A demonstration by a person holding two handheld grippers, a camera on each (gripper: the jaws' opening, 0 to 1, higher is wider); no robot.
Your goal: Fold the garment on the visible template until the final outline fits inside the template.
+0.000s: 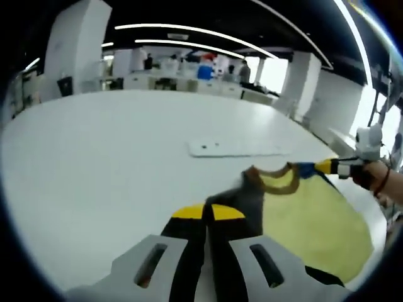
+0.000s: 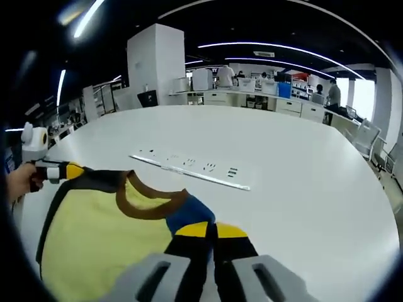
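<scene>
Both claws are clamped on the yellow sleeveless shirt, one at each shoulder. The left claw pinches the dark-edged shoulder, and the right claw pinches the blue shoulder beside the brown collar. The shirt appears lifted and stretched between them at its top edge, the body trailing toward the white table. A flat white strip with small markings lies on the table just beyond the garment; whether this is the template cannot be told. No fold is visible yet, so the folding seems to be at its start, with every fold left to do.
</scene>
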